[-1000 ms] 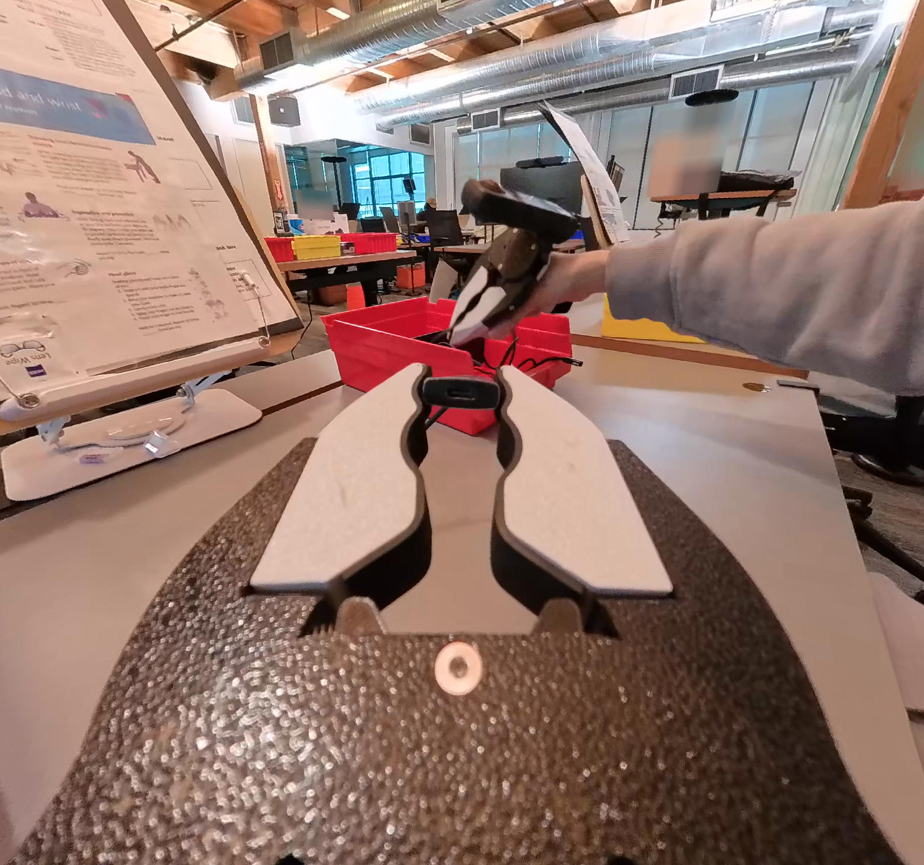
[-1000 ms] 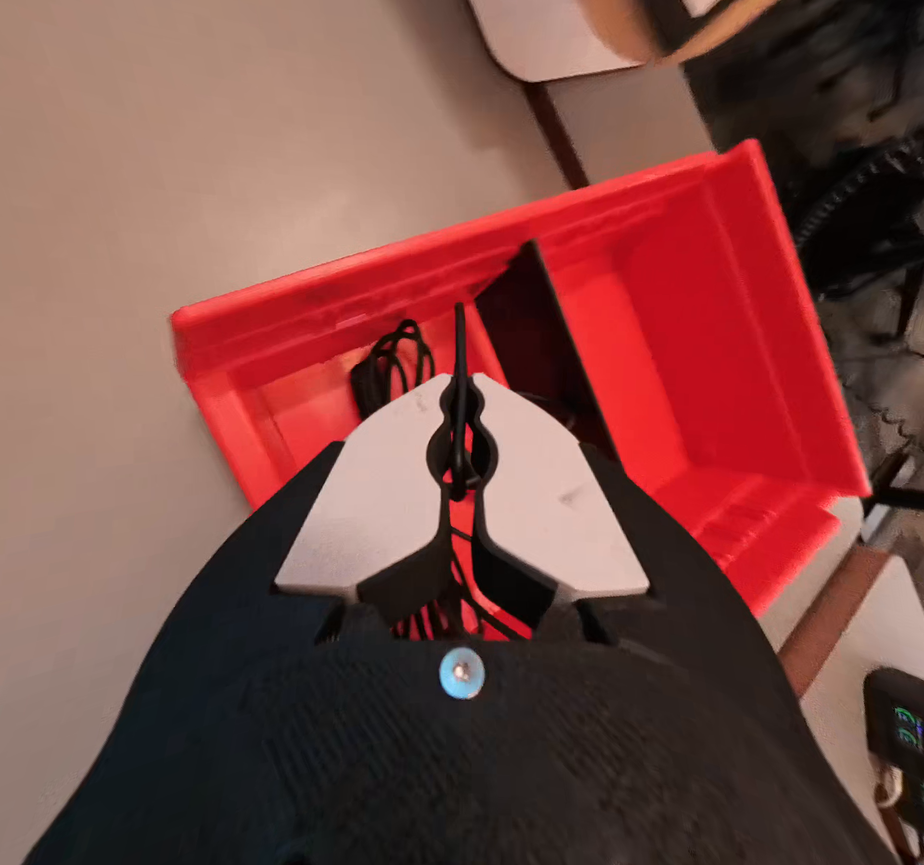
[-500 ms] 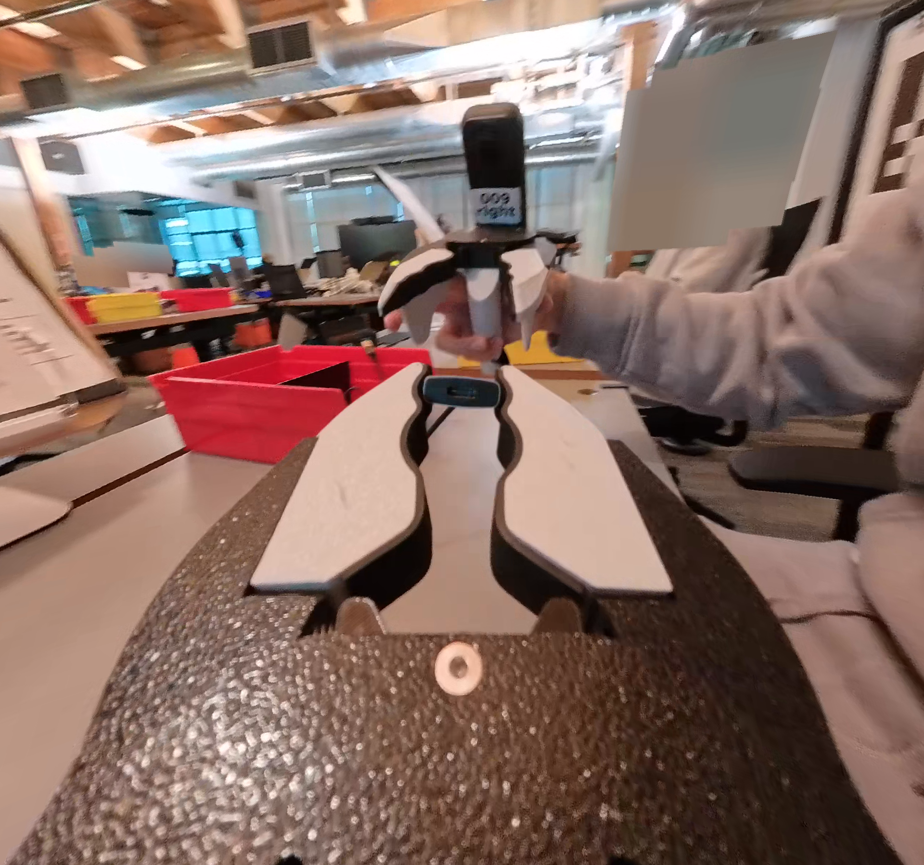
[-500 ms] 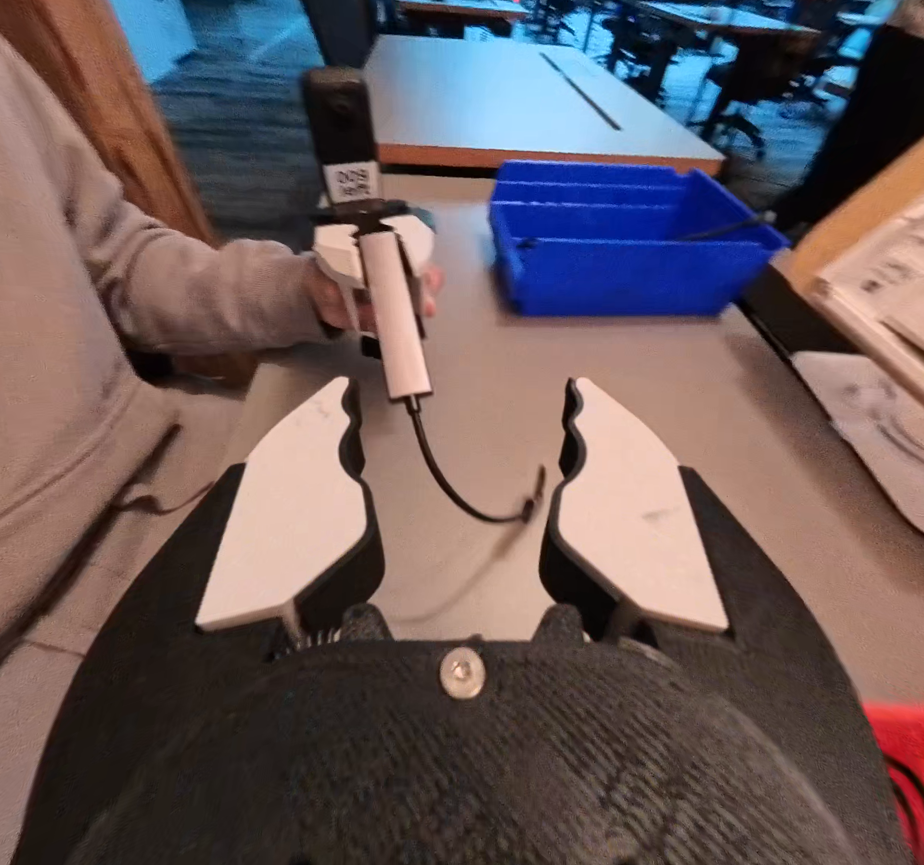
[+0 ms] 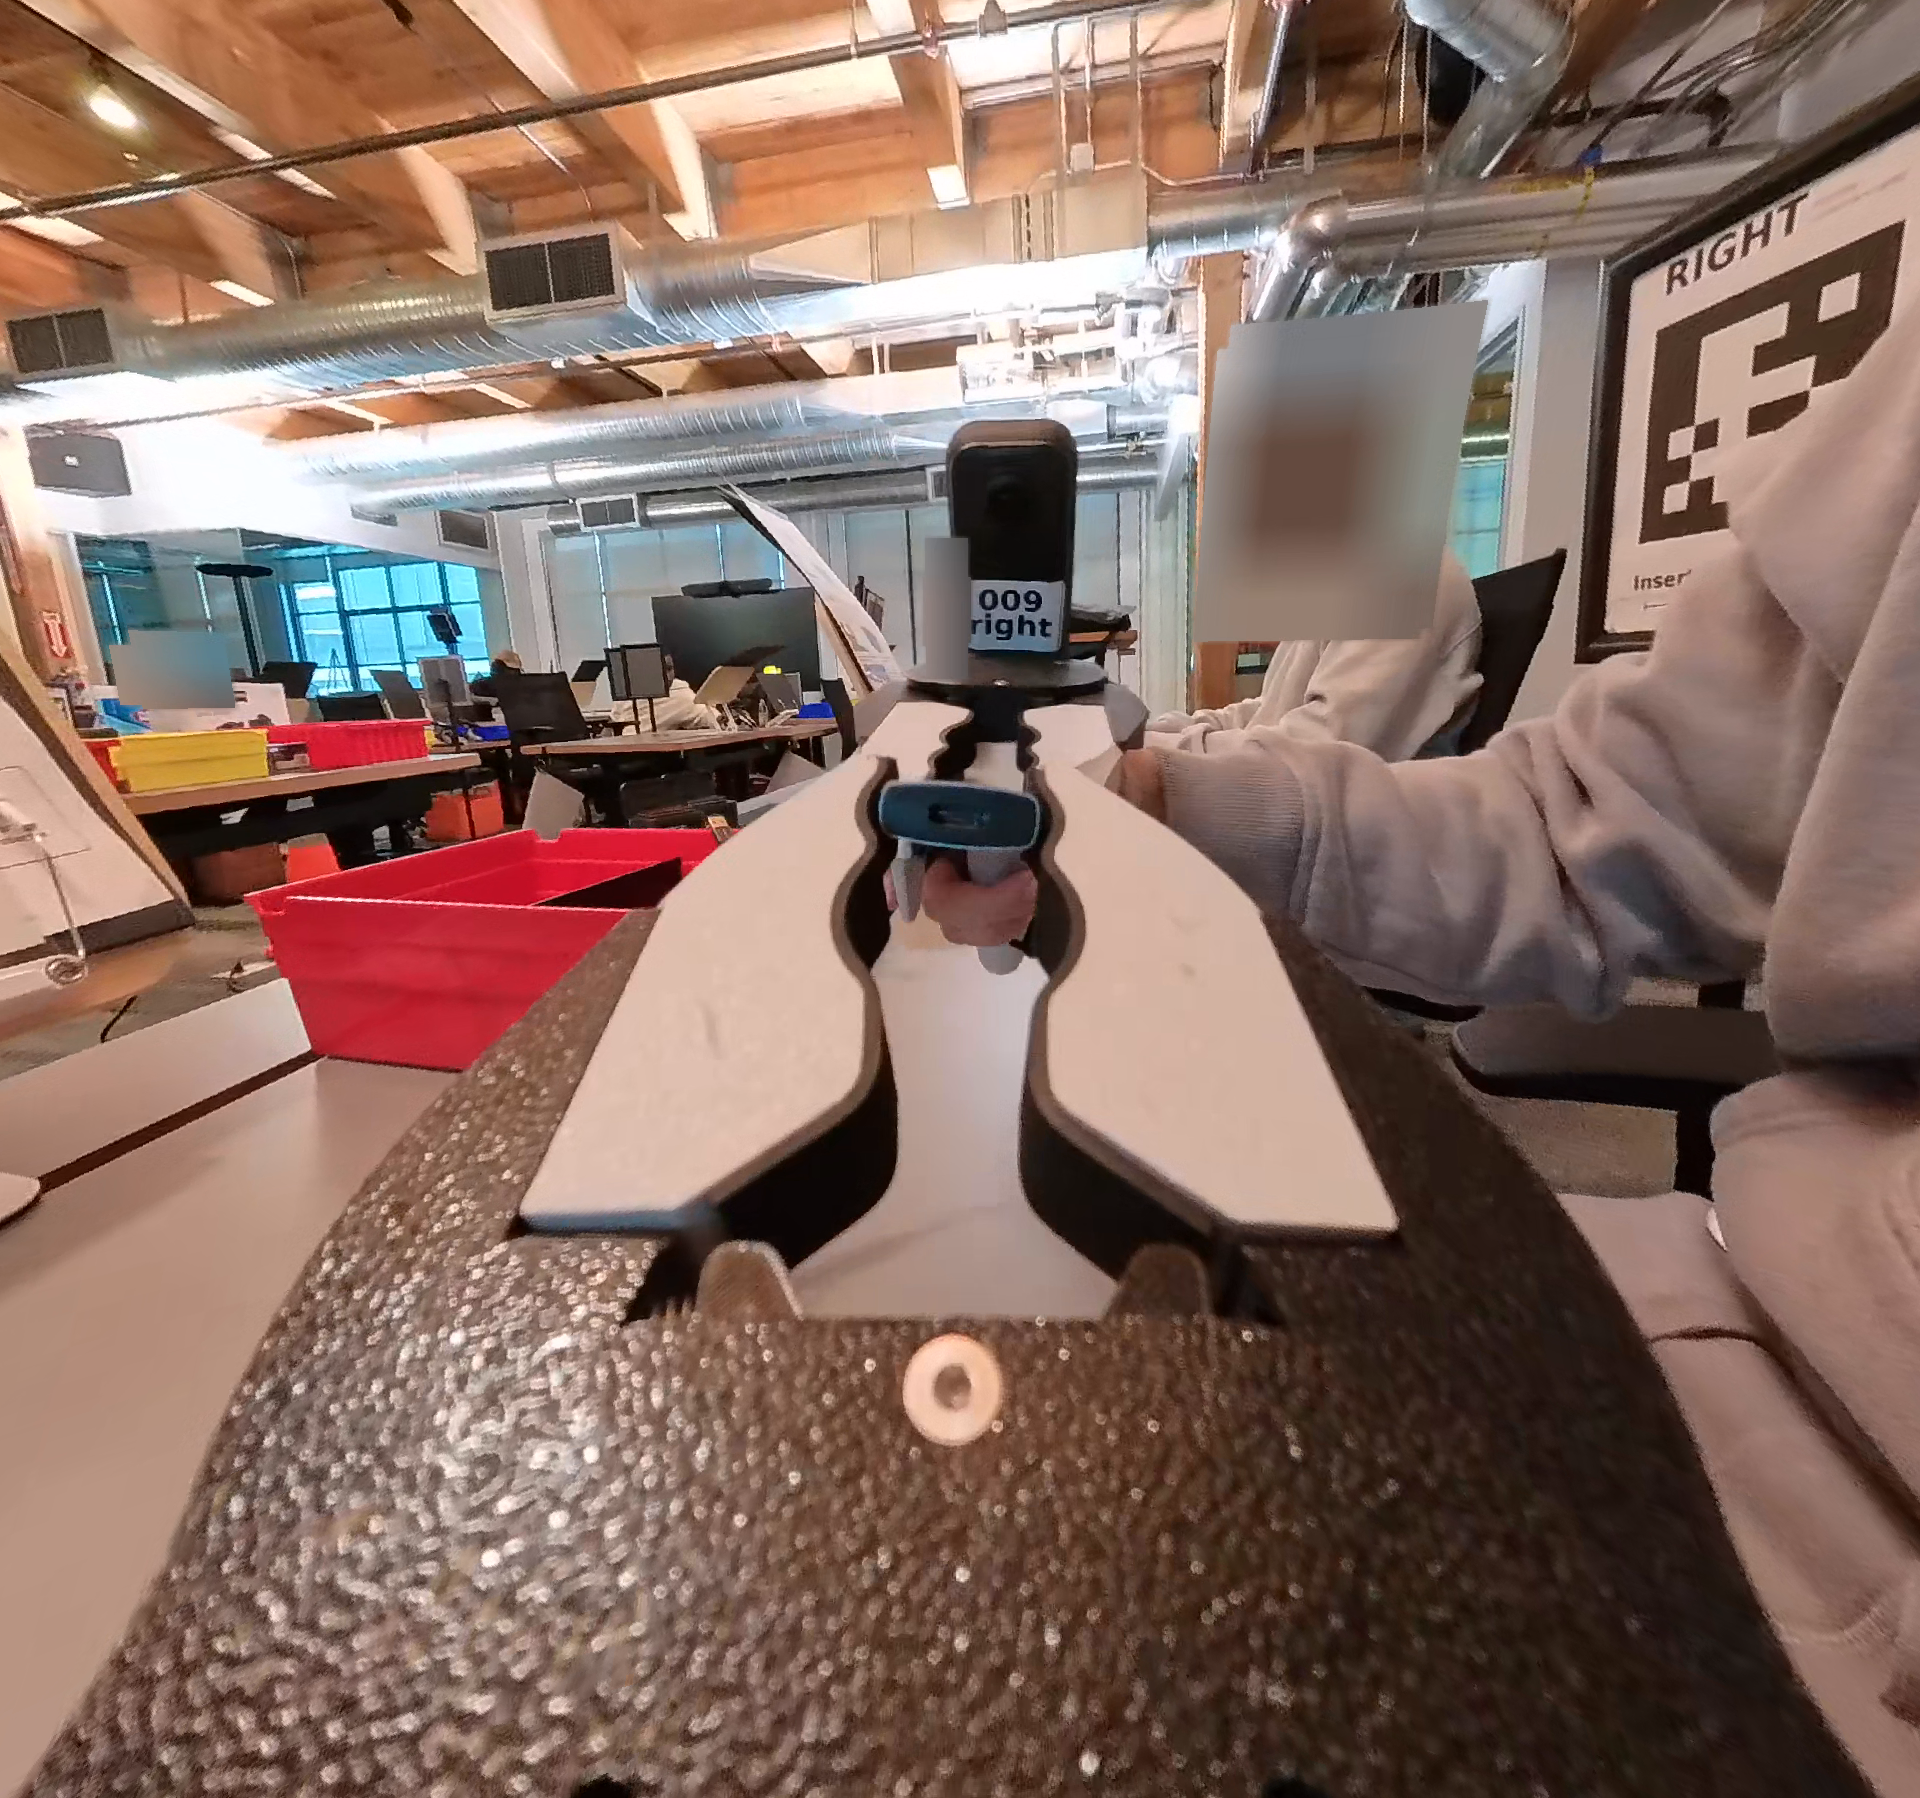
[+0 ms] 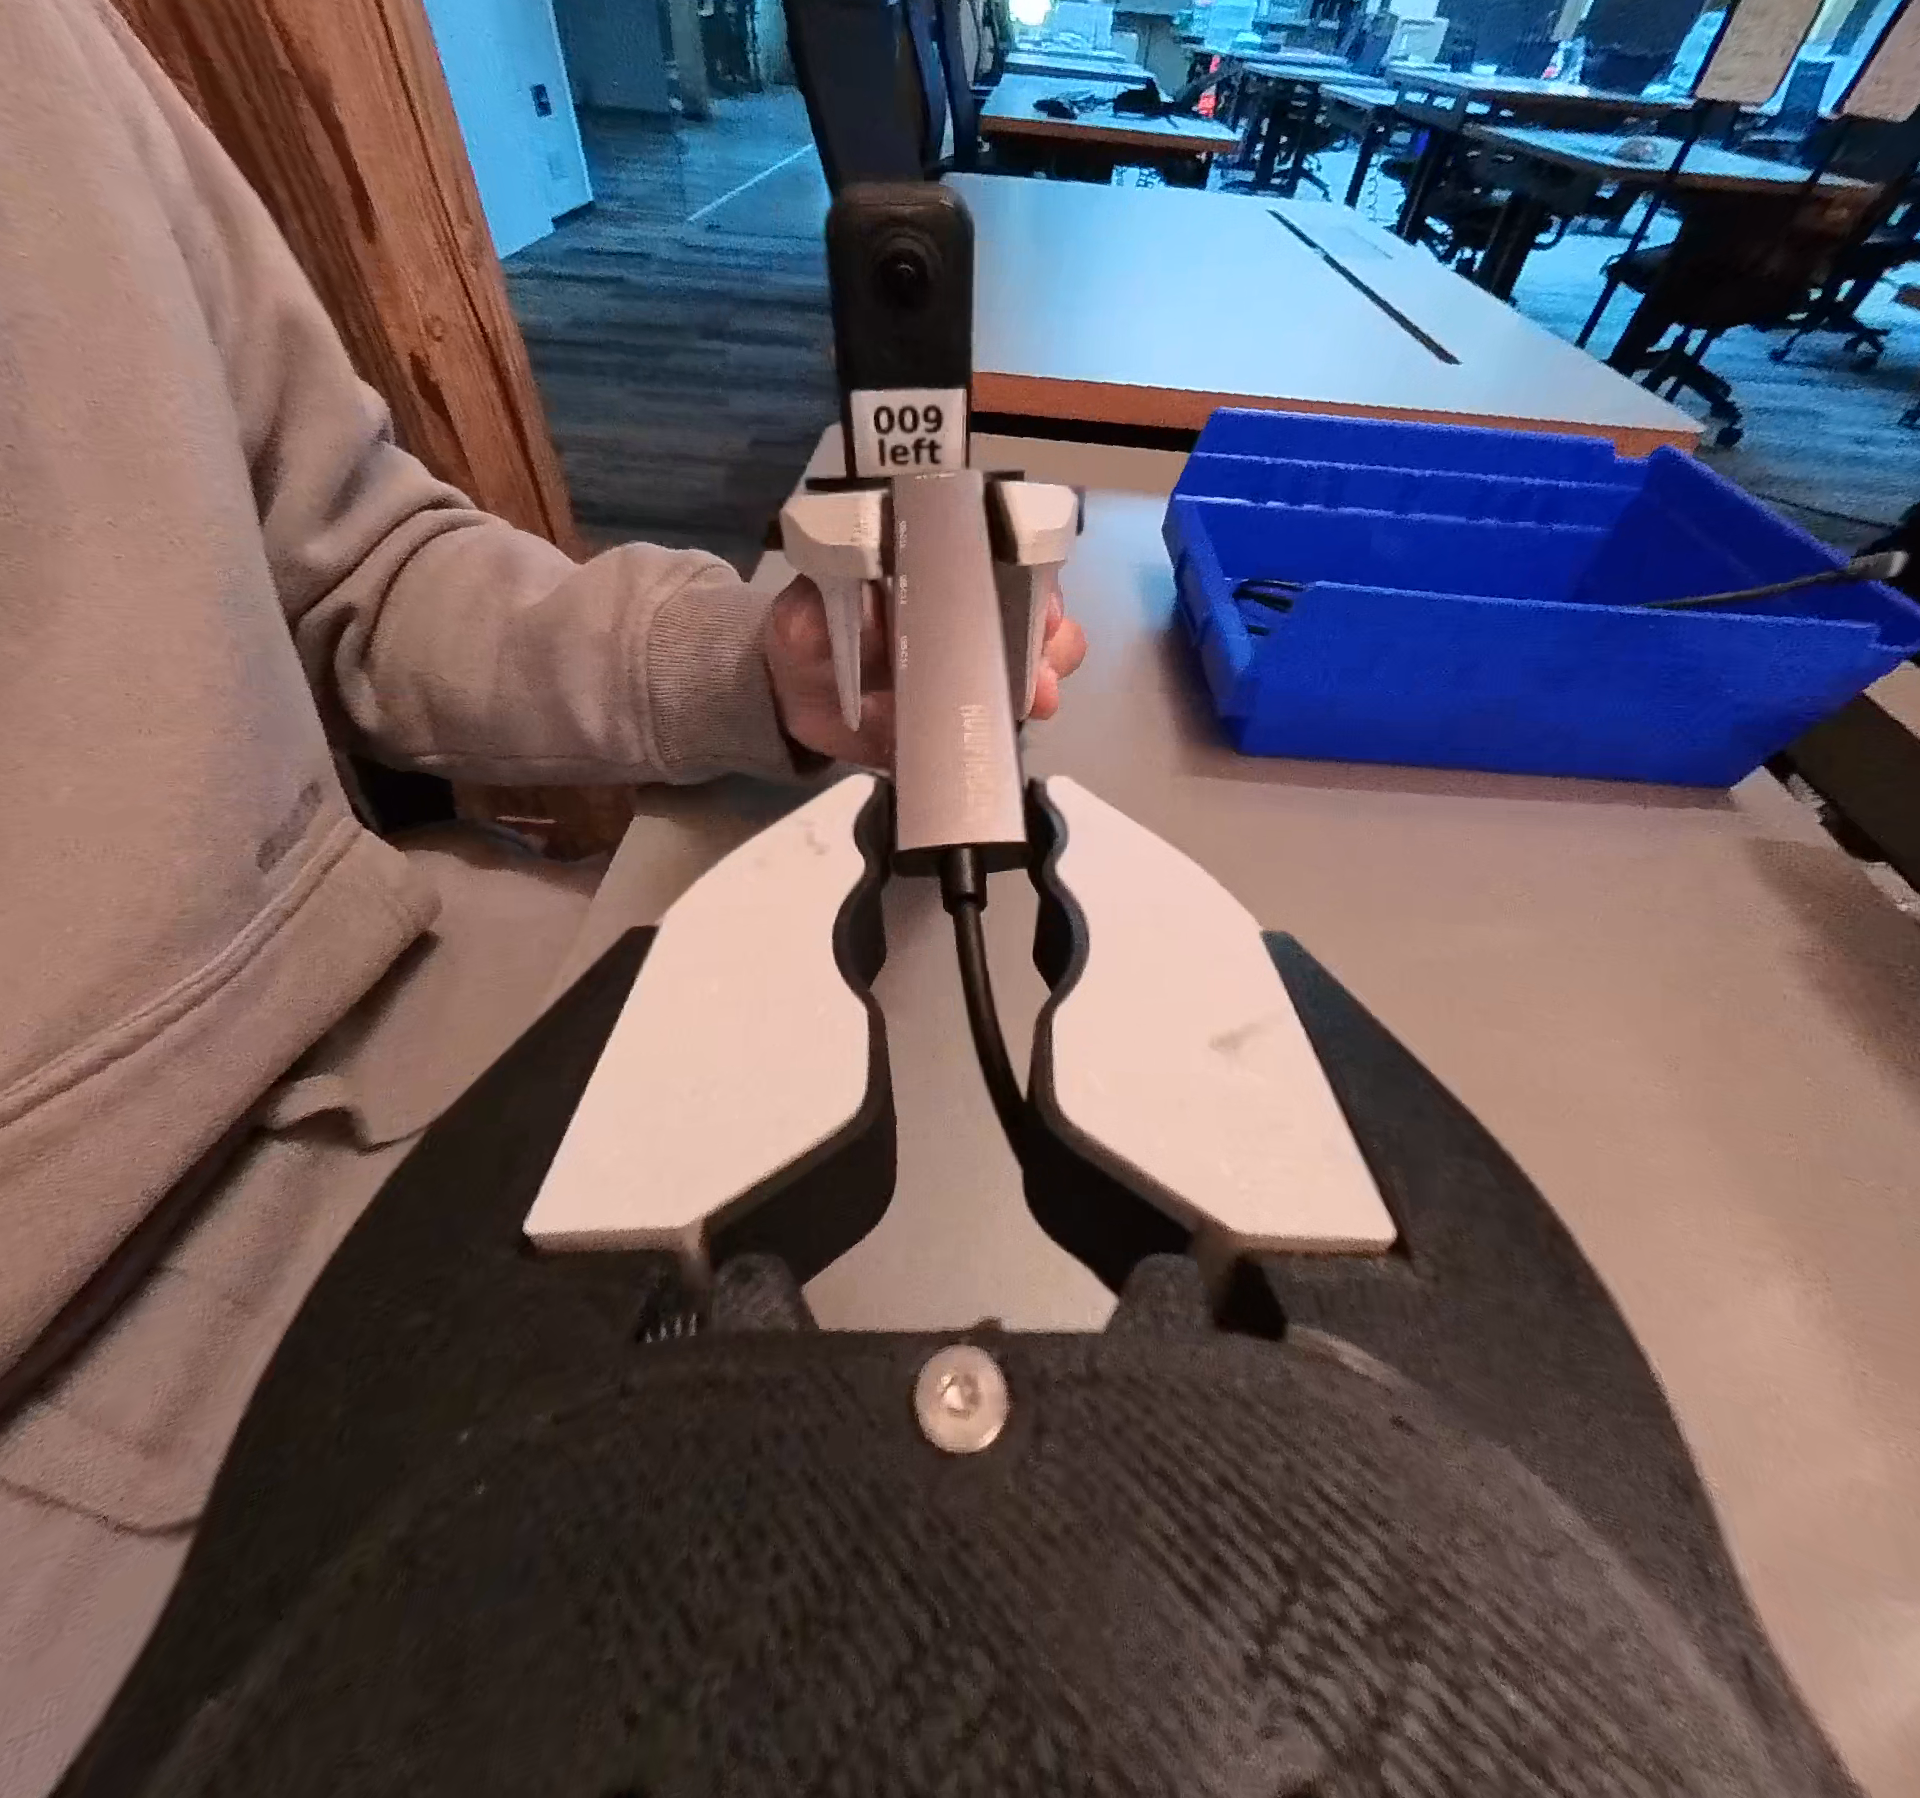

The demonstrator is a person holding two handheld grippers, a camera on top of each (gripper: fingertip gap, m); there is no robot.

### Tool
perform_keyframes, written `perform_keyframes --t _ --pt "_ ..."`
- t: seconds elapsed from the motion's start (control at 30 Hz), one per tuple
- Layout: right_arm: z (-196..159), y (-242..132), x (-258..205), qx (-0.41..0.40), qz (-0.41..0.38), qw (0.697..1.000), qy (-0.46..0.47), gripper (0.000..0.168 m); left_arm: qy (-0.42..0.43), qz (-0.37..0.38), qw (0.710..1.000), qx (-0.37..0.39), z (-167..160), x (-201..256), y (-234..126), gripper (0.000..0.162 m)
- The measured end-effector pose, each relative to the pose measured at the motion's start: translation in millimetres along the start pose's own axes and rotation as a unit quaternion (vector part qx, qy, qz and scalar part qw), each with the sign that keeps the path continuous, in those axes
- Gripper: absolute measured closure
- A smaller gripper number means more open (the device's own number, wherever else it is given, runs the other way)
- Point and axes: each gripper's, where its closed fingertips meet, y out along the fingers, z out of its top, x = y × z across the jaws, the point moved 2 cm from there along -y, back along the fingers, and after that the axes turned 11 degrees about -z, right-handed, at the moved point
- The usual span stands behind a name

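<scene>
A slim grey hub with a black cable at its near end hangs in the air between my two grippers. In the right wrist view my right gripper is shut on the hub's cable end, both pads pressed on its sides. My left gripper holds the far end, a hand behind it. In the left wrist view my left gripper is shut on the hub's end face, which has a blue-grey port. The right gripper faces it just beyond.
A blue bin stands on the grey table to the right in the right wrist view. A red bin sits on the table left of my left gripper. A grey sleeve fills the right side. The left gripper's tips are roughly 5 cm from the right gripper's.
My right gripper left the red bin and its black cable, swung round open towards the hub, and has shut on the hub's cable end. My left gripper kept its hold and turned right.
</scene>
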Motion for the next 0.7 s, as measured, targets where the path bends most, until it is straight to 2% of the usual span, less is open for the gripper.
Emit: perform_keyframes --t 0.2,0.3,0.43,0.5,0.53,0.6,0.7 --pt "15 -7 -2 0.038 -0.008 0.999 0.003 0.144 0.005 -0.003 1.0 0.003 -1 2 2 0.139" --pt "20 -6 -3 0.036 -0.012 0.999 -0.007 0.144 0.002 -0.008 1.0 0.018 2 2 1 0.139" --pt "19 -8 2 0.023 -0.021 0.999 -0.009 0.144 -0.012 0.005 1.0 0.0 -4 -2 1 0.137" --pt "25 -19 17 0.02 -0.059 0.998 -0.018 0.144 0.01 0.06 0.998 -0.016 -8 -12 -3 0.119" --pt "33 -30 30 0.023 -0.089 0.995 -0.021 0.144 0.026 0.079 0.996 -0.024 -8 -16 -6 0.116" --pt "50 -61 73 0.017 -0.191 0.981 -0.038 0.144 0.048 0.105 0.992 -0.059 -13 -21 -9 0.115" --pt "61 -116 153 -0.058 -0.334 0.936 -0.096 0.144 0.056 0.103 0.988 -0.102 -23 -21 -8 0.115"
